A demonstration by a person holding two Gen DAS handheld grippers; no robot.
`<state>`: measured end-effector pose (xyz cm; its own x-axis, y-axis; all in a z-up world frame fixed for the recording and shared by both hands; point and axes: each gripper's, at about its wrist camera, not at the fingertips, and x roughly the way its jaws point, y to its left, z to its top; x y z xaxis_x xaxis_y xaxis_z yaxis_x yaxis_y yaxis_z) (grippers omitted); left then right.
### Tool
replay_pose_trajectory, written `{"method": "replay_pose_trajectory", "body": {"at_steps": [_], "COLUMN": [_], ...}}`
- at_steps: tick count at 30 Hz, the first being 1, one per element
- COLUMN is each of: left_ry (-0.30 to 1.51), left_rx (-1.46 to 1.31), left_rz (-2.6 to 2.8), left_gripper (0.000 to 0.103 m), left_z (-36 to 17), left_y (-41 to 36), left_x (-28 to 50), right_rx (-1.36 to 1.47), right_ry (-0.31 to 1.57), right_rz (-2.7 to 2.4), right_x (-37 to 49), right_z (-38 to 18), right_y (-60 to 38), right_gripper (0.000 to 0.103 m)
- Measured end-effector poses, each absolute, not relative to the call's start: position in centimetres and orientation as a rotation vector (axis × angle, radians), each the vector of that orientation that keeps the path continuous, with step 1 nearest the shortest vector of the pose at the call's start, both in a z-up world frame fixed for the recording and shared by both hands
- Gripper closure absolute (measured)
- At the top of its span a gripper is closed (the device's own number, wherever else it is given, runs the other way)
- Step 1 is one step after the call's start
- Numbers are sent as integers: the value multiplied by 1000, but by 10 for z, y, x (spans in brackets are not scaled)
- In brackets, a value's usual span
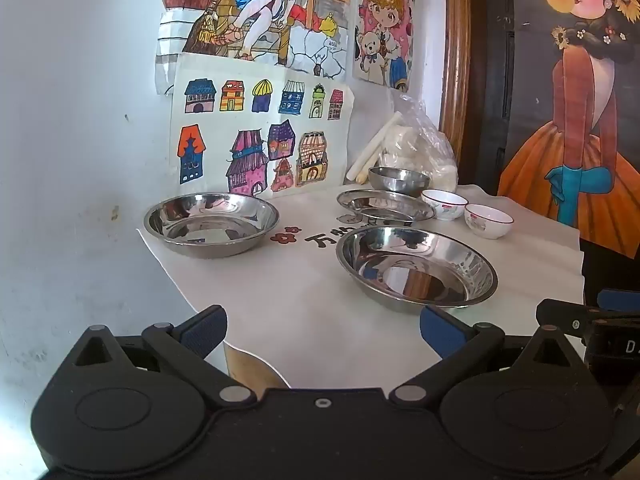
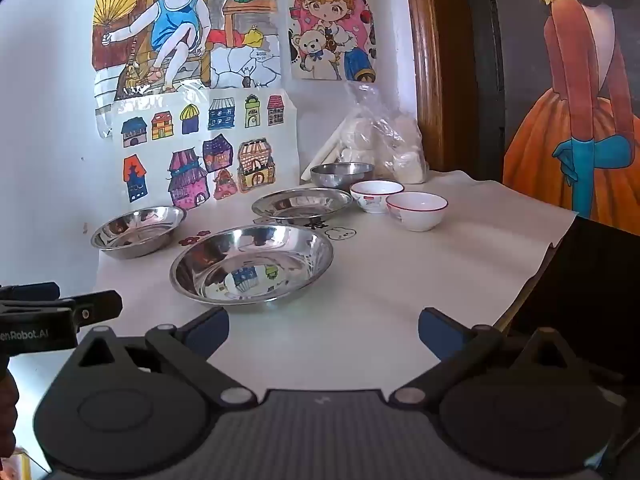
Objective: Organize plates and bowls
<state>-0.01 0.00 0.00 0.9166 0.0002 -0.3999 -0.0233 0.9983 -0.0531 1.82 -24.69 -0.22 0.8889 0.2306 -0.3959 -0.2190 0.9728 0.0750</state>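
Three steel plates lie on the white-covered table (image 1: 312,304): a near plate (image 1: 416,268) (image 2: 252,264), a left plate (image 1: 211,222) (image 2: 138,231) by the wall, and a flatter far plate (image 1: 386,206) (image 2: 302,204). Behind the far plate stands a small steel bowl (image 1: 398,179) (image 2: 342,174). Two white bowls with red rims (image 1: 444,202) (image 1: 488,220) (image 2: 376,195) (image 2: 416,210) sit to its right. My left gripper (image 1: 322,330) is open over the table's near edge, empty. My right gripper (image 2: 324,332) is open too, just short of the near plate, holding nothing.
A clear plastic bag of white items (image 1: 416,148) (image 2: 380,144) leans in the back corner. Drawings (image 1: 256,136) hang on the wall at the table's back. A wooden frame (image 1: 456,60) and a dark painted panel (image 1: 580,100) stand at right. The table's right edge (image 2: 556,248) drops off.
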Motion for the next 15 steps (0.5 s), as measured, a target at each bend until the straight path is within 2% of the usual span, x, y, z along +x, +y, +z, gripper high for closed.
{"method": "replay_pose_trajectory", "body": {"at_steps": [15], "left_ry": [407], "left_rx": [-58], "left_rz": [12], "left_gripper": [1], "left_z": [0], "left_y": [0], "left_x": [0], "right_rx": [23], "right_ry": [412], "right_rz": [233], "right_x": [18], "right_z": [-2], "right_y": [-245], "right_gripper": [0]}}
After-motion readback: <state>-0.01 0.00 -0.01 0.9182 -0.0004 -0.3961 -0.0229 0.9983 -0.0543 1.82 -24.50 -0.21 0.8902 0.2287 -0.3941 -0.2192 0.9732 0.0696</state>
